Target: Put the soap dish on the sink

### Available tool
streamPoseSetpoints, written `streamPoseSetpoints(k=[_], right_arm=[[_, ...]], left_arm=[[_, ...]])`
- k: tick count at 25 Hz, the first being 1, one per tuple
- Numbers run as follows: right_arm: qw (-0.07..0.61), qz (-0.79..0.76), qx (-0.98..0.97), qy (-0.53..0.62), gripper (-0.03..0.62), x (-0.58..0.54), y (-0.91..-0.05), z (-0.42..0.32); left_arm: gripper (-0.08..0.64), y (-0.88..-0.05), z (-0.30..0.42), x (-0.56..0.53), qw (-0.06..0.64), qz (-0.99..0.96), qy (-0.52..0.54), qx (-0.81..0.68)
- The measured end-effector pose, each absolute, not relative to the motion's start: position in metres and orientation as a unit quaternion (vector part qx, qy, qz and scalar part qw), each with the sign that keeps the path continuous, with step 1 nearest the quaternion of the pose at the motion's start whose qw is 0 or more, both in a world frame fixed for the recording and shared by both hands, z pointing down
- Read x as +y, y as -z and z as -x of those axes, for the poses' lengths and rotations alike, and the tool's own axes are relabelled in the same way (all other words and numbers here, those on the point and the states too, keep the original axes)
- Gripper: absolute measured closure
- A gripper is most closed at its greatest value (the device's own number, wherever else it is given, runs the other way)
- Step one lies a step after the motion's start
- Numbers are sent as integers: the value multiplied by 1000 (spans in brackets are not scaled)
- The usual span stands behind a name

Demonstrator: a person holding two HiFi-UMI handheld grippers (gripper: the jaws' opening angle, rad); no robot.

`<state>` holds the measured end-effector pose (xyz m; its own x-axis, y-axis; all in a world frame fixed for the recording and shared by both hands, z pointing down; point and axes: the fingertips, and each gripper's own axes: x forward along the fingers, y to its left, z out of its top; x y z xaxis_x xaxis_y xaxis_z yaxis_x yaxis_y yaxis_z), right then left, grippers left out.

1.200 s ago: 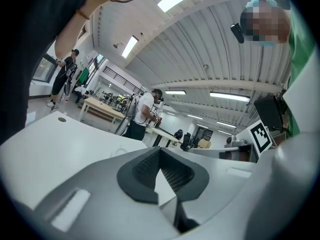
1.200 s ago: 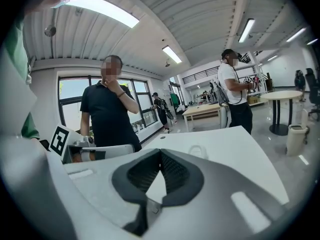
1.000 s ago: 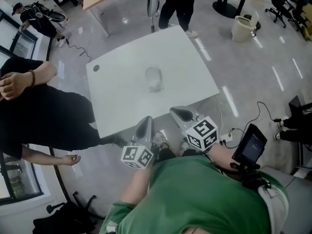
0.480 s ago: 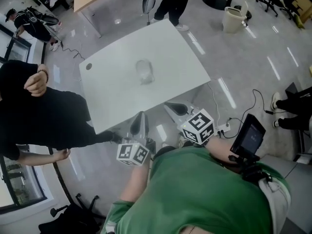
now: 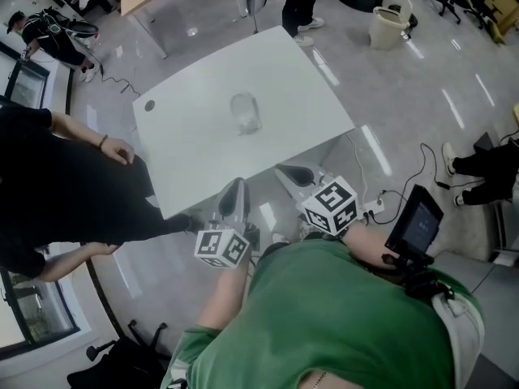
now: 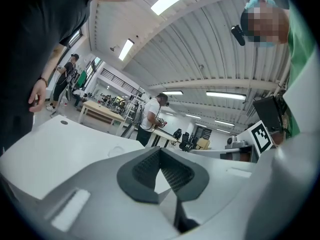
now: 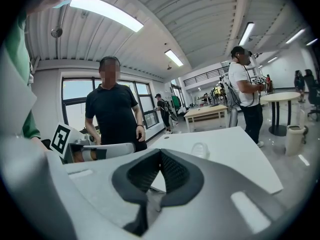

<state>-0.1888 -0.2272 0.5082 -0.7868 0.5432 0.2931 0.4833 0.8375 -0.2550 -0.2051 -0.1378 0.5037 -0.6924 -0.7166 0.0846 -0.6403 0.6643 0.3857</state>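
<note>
Left gripper (image 5: 236, 194) and right gripper (image 5: 292, 173) lower centre, fingers together on nothing. Clear soap dish (image 5: 246, 113) alone on bench (image 5: 195, 148), upper centre; no sink seen. For pickup: likely best to spread fingers early, pinch rim squarely.

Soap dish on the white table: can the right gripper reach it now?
Probably yes: only bare table lies between the right gripper and the soap dish, though its jaws are shut.
</note>
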Motion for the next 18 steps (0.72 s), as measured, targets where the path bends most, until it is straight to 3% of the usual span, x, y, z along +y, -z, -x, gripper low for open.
streamPoseSetpoints(k=[18], right_arm=[[182, 271, -942, -71, 589, -211, -502, 201]], left_arm=[[560, -500, 213, -125, 117, -378, 176, -901]])
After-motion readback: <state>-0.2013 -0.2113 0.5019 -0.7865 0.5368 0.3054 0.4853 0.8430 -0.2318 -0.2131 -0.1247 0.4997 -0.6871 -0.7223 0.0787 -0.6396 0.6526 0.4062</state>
